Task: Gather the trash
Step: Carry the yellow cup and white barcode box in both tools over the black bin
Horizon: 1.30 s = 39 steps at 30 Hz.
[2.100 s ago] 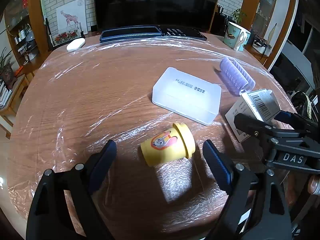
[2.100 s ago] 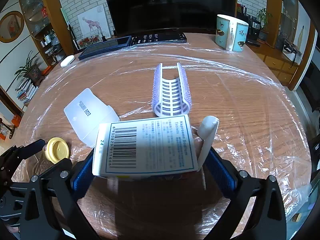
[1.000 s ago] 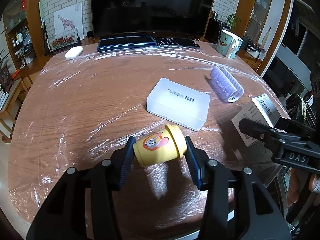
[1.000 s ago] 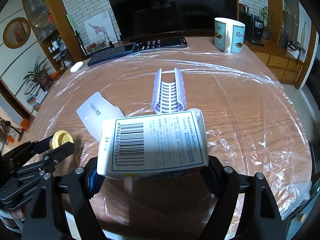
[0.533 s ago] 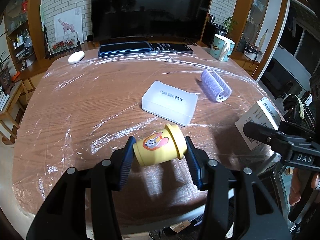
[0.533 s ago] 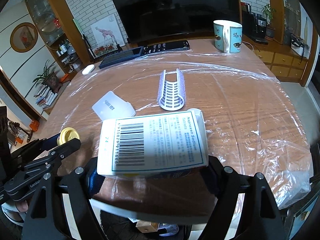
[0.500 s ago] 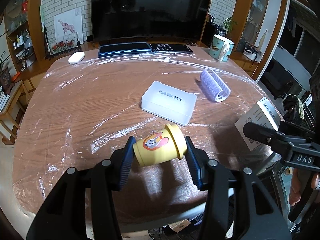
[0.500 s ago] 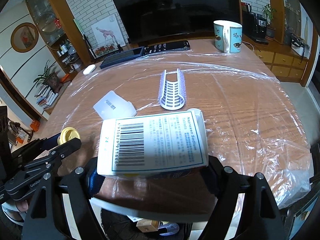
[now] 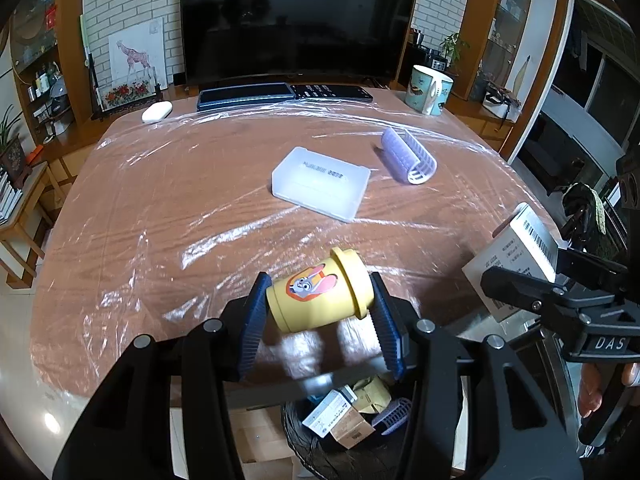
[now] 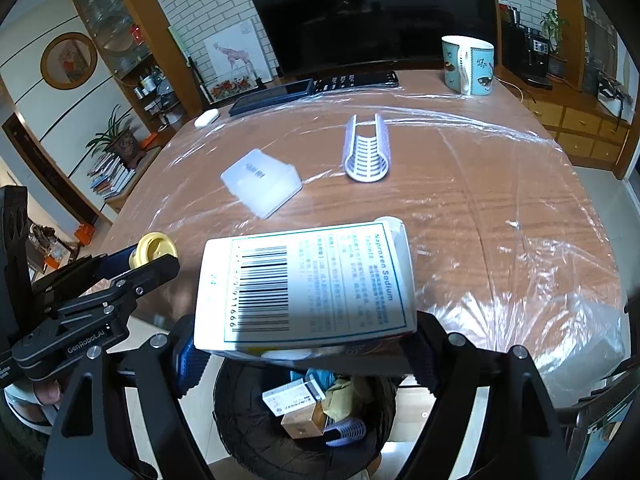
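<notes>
A yellow cup (image 9: 320,298) with a cartoon rabbit print is clamped on its side between the blue pads of the left hand-held gripper (image 9: 318,312), lifted clear of the surface (image 9: 180,208) at its near edge. A white medicine box (image 10: 304,284) with a barcode is gripped flat between the pads of the right hand-held gripper (image 10: 304,344), likewise off the surface. Below both, a black bin (image 10: 240,420) on the floor is seen to hold small cartons and a purple roller. Left lying on the plastic-covered wooden surface are a translucent white case (image 9: 320,182) and, to its right and apart from it, a purple hair roller (image 9: 408,156). At the far edge, a patterned mug (image 9: 430,90), a dark keyboard (image 9: 244,96) and a small white object (image 9: 157,112) are seen.
</notes>
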Each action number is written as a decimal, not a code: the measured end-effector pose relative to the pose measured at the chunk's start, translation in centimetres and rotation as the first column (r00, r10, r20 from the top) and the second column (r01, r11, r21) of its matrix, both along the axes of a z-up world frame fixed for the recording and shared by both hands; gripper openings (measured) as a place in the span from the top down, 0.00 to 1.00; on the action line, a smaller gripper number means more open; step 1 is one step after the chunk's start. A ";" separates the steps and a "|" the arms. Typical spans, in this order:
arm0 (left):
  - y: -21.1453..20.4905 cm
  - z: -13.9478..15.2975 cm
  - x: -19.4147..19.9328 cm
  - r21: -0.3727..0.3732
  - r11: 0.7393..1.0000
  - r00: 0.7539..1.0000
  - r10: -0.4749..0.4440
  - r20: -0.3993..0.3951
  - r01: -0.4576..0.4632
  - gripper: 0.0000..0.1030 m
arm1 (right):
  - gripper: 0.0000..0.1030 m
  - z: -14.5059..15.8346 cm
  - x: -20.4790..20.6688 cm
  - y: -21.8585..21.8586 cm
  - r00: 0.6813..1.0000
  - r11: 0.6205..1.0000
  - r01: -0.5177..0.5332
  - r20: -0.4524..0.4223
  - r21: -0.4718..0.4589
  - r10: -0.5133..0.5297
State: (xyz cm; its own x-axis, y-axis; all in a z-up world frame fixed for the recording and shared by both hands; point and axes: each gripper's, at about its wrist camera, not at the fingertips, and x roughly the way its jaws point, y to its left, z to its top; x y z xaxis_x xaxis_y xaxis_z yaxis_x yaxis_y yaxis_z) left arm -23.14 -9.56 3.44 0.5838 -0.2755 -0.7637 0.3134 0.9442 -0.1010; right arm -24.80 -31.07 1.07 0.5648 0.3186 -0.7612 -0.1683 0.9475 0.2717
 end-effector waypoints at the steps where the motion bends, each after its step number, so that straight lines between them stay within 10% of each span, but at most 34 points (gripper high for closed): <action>1: 0.0 0.0 -0.3 0.001 1.000 1.000 -0.001 0.000 0.001 0.51 | 0.23 0.0 -0.3 0.0 1.000 1.000 -0.003 -0.001 0.000 0.003; 39: -2.6 -3.8 -7.3 0.071 0.994 0.992 -0.074 -0.105 0.082 0.51 | 0.23 -4.2 -6.4 -1.1 0.984 0.995 -0.103 -0.147 0.003 0.103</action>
State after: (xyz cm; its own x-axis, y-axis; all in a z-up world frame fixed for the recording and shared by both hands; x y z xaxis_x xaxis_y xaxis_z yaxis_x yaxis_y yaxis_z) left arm -30.47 -12.16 -0.32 0.4807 -0.2565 -0.8385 0.3781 0.9234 -0.0658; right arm -31.21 -32.19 -3.18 0.4116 0.3654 -0.8349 -0.2239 0.9286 0.2960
